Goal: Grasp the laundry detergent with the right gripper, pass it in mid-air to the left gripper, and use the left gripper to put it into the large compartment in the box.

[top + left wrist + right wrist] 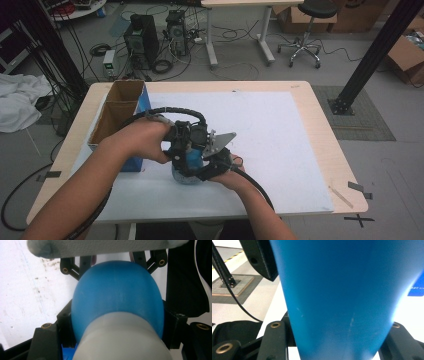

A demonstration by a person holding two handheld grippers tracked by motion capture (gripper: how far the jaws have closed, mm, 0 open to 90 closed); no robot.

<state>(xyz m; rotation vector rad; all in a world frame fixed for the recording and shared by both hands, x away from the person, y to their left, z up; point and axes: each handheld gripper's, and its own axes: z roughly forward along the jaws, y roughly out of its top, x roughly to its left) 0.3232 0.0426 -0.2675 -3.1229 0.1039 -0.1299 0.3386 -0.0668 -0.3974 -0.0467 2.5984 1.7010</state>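
Note:
A blue bottle (pixel 187 161) stands on the white mat near the table's front, with both hands closed in around it. In the left gripper view its rounded blue body (pixel 117 295) ends in a whitish cap (pixel 120 340) close to the camera. My left gripper (pixel 117 322) has a black jaw pressed against each side of it, so it is shut on the bottle. In the high view the left gripper (pixel 184 149) comes in from the left. My right gripper (pixel 201 167) comes from the right and grips the blue body (pixel 342 295). Its jaws flank that body in the right gripper view (pixel 337 340).
An open cardboard box (pixel 120 107) with a blue side stands at the table's left edge, close to my left hand. The white mat (pixel 280 135) stretches to the right and back. Beyond the table are computer towers (pixel 142 40), cables, a stool (pixel 307 30) and a black post (pixel 375 55).

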